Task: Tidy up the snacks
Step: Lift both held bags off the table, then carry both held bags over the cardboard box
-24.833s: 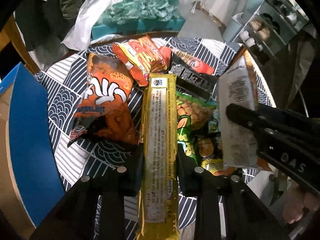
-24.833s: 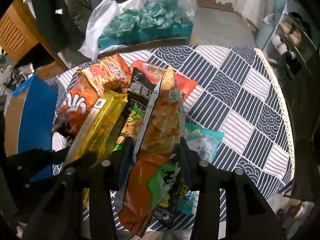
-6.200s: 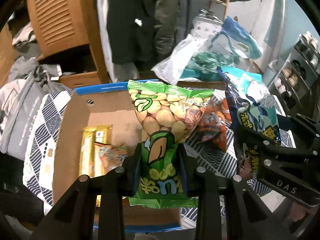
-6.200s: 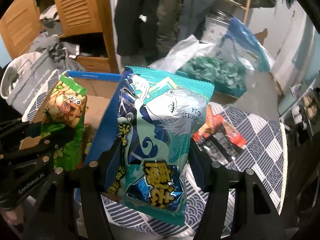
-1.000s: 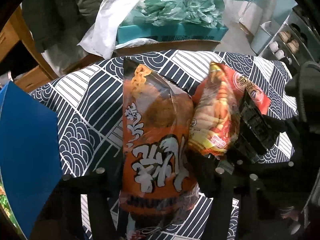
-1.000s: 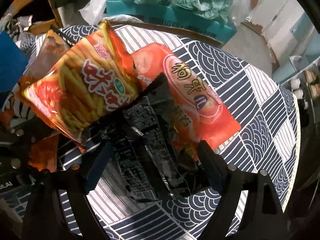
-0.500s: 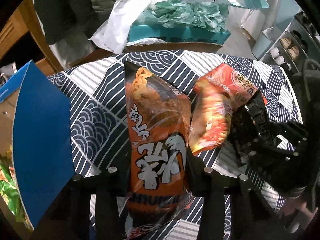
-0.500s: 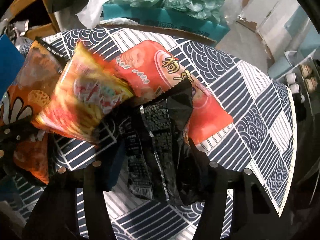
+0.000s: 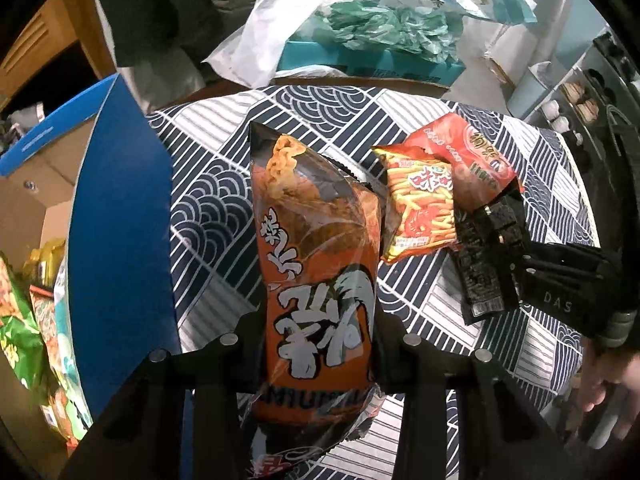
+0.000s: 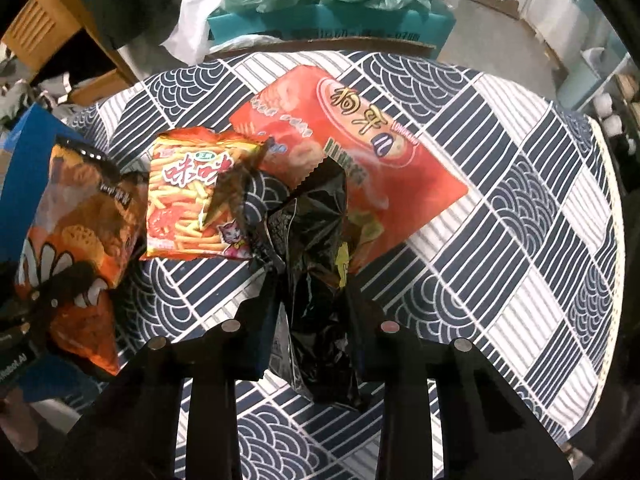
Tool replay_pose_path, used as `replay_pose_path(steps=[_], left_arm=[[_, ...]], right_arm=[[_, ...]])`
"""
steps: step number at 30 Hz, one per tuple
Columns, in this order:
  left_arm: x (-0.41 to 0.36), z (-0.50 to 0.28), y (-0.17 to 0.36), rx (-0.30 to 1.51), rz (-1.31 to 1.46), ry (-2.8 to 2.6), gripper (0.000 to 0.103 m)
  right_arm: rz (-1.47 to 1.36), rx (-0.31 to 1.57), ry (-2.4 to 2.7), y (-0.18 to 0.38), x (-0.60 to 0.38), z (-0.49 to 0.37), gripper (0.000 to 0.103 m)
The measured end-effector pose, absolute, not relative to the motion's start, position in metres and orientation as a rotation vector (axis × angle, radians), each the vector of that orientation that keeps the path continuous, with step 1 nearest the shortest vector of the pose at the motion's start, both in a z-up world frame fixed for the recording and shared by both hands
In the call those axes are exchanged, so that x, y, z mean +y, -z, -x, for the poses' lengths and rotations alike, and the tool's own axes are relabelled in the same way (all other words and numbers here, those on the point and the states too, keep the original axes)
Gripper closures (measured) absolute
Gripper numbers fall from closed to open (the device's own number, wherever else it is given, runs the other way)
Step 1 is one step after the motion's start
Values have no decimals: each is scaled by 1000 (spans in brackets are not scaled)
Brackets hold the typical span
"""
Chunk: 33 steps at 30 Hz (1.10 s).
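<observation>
Left gripper [image 9: 316, 344]: jaws closing on the orange snack bag [image 9: 316, 264], already pinching its lower half.
Orange bag axis: long axis runs straight out along the fingers, its top end hanging free above the patterned tablecloth [image 9: 208, 200].
Right gripper [image 10: 312, 320]: jaws closing on the black snack packet [image 10: 316, 264], which is crumpled between them, long axis also along the fingers.
Still on the table: fries packet [image 10: 188, 208] and red bag [image 10: 360, 148], lying overlapped just beyond the black packet.
Box [image 9: 120, 240]: blue-walled carton at the left edge of the table, other snacks already inside.
Deciding relation: the box lies to the left of both grippers, and the left hand is the nearer, so I judge its orange bag goes in first.
</observation>
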<state>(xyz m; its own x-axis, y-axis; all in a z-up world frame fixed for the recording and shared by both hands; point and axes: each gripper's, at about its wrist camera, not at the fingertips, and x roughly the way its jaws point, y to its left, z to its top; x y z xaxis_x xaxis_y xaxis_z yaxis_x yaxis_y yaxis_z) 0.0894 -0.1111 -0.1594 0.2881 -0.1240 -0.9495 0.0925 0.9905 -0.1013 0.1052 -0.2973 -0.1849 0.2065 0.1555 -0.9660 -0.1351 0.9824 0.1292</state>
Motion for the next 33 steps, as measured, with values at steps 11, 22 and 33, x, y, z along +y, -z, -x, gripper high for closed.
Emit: replay_pose_path(steps=[11, 22, 33], left_arm=[[-113, -90, 154, 1249, 32, 167, 63], [-102, -79, 119, 1183, 70, 180, 63], [-85, -60, 80, 1099, 63, 149, 63]], right_arm=[[-4, 1304, -201, 177, -285, -104, 76], [-9, 1236, -147, 136, -295, -89, 78], [-39, 1143, -216, 87, -279, -79, 78]])
